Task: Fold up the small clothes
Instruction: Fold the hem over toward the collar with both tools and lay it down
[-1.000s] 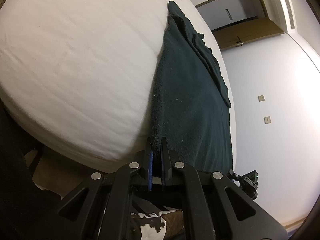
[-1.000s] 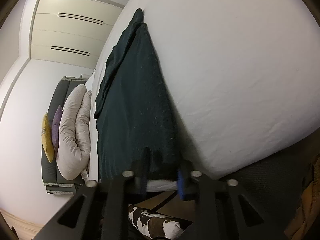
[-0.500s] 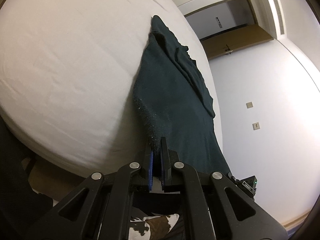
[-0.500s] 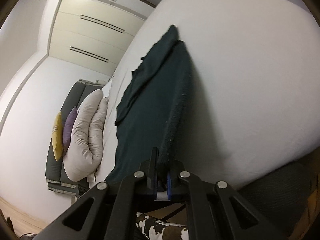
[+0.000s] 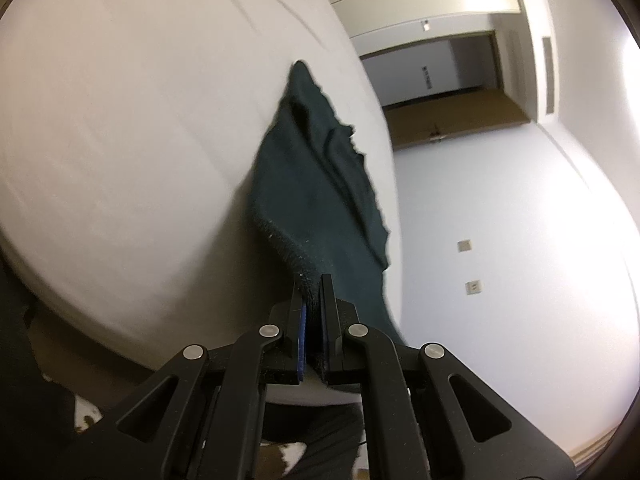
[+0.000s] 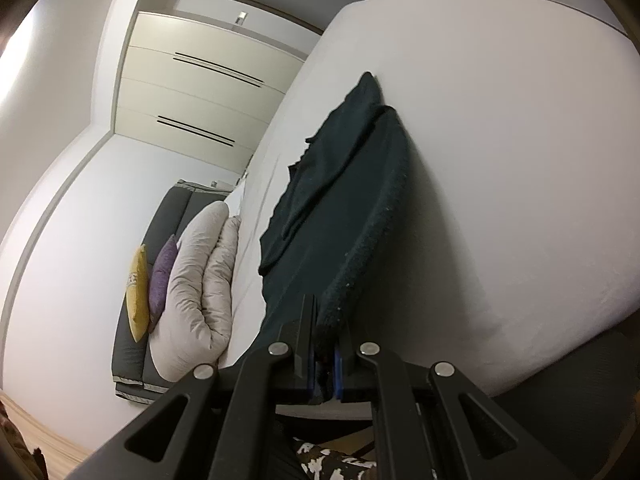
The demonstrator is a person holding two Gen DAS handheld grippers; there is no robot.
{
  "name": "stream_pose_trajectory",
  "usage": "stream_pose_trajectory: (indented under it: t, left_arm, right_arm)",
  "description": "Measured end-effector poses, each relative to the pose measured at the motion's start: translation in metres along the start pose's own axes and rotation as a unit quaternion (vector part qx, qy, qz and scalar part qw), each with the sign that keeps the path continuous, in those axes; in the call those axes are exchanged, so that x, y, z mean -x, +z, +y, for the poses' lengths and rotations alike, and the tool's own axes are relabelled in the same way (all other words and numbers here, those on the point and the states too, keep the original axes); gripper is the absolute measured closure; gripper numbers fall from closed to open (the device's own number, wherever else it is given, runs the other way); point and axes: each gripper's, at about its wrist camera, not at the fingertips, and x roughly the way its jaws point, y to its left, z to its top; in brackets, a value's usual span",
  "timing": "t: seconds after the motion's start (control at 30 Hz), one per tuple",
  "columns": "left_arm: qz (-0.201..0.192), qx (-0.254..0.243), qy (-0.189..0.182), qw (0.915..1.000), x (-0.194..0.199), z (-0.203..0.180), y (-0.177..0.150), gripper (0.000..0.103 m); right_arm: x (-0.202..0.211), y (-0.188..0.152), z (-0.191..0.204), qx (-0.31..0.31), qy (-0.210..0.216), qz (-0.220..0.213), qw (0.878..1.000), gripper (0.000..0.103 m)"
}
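Left gripper (image 5: pixel 311 300) pinched tight on one near corner of dark green garment (image 5: pixel 316 184); right gripper (image 6: pixel 326 330) clamped likewise on the other corner. Near hem lifted off white bed (image 5: pixel 120 120), far end resting on it. No fold made yet, I judge; folding all ahead.

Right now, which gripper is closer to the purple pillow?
Probably right. The right gripper, clamped on the dark green cloth, has the purple pillow in view beside it. The left gripper holds the cloth's other corner; no pillow shows there.
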Motion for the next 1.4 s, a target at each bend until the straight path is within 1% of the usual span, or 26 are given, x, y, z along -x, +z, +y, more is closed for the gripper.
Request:
stream_pose_trajectory:
  t: [0.2,0.33,0.47,0.57,0.63,0.73,0.83,0.97,1.1,1.17,1.4]
  left_arm:
    - [-0.023,0.004,-0.039,0.9990,0.006,-0.030,0.024,0.099]
    - [-0.038,0.001,-0.055,0.9978,0.004,-0.050,0.045,0.099]
    - [-0.050,0.003,-0.061,0.9969,-0.004,-0.066,0.069,0.099]
    - [-0.058,0.013,-0.066,0.9961,-0.014,-0.075,0.089,0.099]
    - [-0.065,0.014,-0.064,0.9957,-0.021,-0.082,0.102,0.099]
    - [-0.074,0.010,-0.058,0.9955,-0.039,-0.095,0.127,0.099]
    - [-0.077,0.006,-0.049,0.9958,-0.059,-0.104,0.148,0.099]
    - [-0.078,0.004,-0.031,0.9965,-0.092,-0.112,0.184,0.099]
    - [-0.075,0.010,-0.010,0.9971,-0.129,-0.111,0.220,0.099]
    - [-0.074,0.007,0.010,0.9972,-0.149,-0.110,0.236,0.099]
    - [-0.061,0.012,0.053,0.9966,-0.207,-0.091,0.282,0.099]
  right_arm:
    - [0.002,0.016,0.015,-0.014,0.034,-0.027,0.999,0.095]
    - [0.003,0.032,0.027,-0.023,0.057,-0.052,0.997,0.095]
    - [-0.004,0.057,0.041,-0.027,0.069,-0.072,0.995,0.095]
    - [-0.013,0.076,0.048,-0.041,0.080,-0.087,0.992,0.095]
    - [-0.022,0.089,0.051,-0.045,0.076,-0.097,0.991,0.095]
    - [-0.038,0.112,0.053,-0.057,0.074,-0.106,0.990,0.095]
    - [-0.061,0.139,0.057,-0.057,0.060,-0.115,0.990,0.095]
    - [-0.090,0.172,0.057,-0.059,0.042,-0.114,0.991,0.095]
    - [-0.127,0.209,0.058,-0.060,0.015,-0.114,0.992,0.095]
    - [-0.147,0.225,0.057,-0.056,0.002,-0.110,0.992,0.095]
    - [-0.208,0.264,0.034,-0.077,-0.042,-0.093,0.992,0.095]
